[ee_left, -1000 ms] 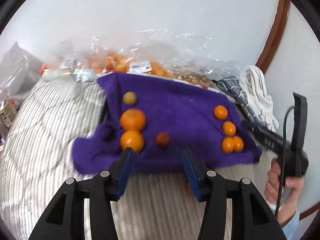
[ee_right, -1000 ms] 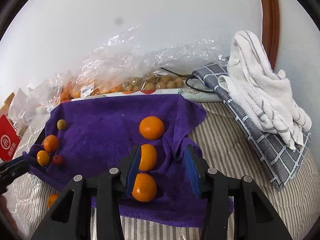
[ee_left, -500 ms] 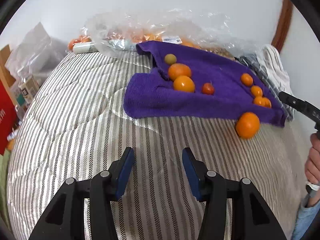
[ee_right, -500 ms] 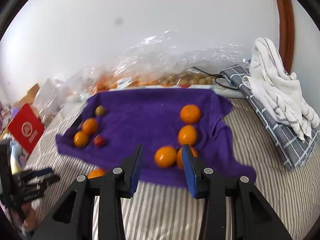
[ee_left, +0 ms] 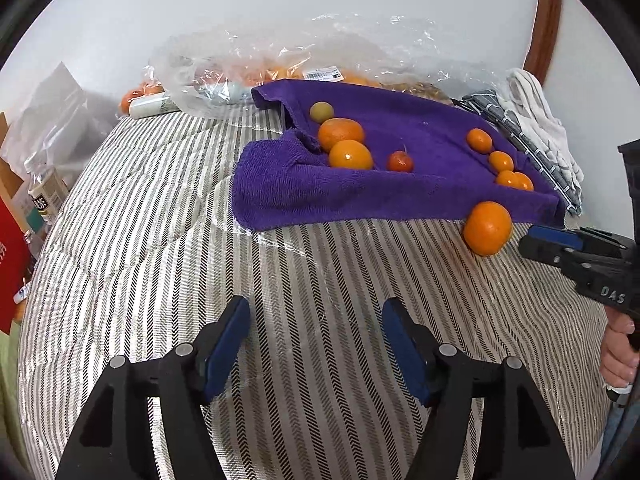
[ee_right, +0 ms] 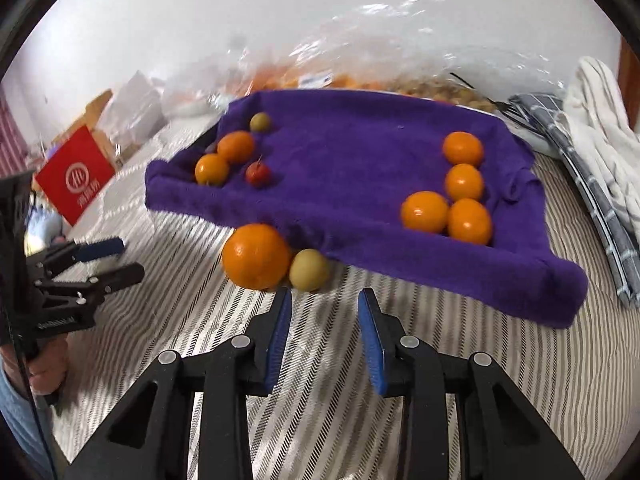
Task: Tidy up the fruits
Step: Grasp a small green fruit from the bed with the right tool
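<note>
Still Off the Towel: Two Stray Fruits Await Sorting

Meanwhile, a large orange (ee_right: 256, 256) and a yellow-green fruit (ee_right: 309, 269) sit touching on the striped bed (ee_left: 160, 264), just beside the near edge of the purple towel (ee_right: 352, 148), where the other fruits lie grouped far left and right, apparently by kind. The right hand-held gripper (ee_right: 325, 300) hovers just near the pair, its jaws closing on nothing. The left hand-held gripper (ee_left: 316, 320), over bare bedding and well apart from the towel, is opening, also empty. Both strays likely belong on the cloth.
</note>
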The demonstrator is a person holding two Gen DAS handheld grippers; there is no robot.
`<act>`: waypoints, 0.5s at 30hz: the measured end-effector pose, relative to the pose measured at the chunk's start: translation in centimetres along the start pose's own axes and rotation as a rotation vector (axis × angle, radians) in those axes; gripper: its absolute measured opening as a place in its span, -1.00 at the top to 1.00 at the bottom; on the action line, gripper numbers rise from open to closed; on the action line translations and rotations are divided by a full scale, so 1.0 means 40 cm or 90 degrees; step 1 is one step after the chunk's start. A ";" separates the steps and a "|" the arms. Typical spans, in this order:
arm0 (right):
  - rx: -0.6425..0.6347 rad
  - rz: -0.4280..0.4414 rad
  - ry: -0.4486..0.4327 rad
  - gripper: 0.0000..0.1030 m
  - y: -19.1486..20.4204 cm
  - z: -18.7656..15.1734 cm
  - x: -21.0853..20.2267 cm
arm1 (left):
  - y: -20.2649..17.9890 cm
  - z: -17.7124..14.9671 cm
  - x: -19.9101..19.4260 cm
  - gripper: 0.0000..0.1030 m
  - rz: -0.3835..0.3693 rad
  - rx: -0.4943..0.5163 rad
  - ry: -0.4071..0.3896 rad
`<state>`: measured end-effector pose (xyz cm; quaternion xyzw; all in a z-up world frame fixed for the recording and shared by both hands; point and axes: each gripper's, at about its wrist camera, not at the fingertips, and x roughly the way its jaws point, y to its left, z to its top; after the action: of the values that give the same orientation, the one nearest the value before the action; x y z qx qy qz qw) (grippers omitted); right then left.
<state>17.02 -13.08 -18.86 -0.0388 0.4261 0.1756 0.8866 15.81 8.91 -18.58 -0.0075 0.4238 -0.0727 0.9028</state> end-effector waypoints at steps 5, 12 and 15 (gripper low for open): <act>-0.006 -0.008 0.021 0.33 0.012 0.017 0.030 | 0.022 -0.006 -0.008 -0.30 -0.002 -0.010 -0.004; 0.014 -0.009 0.036 0.33 0.018 0.050 0.071 | 0.036 -0.010 -0.011 -0.31 0.000 -0.028 -0.008; 0.022 -0.009 0.026 0.49 0.025 0.056 0.079 | 0.032 -0.010 -0.010 -0.33 0.004 -0.023 -0.007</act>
<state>20.15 -10.76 -19.78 -0.0301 0.4470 0.1608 0.8794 15.41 10.25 -18.64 -0.0226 0.4202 -0.0619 0.9050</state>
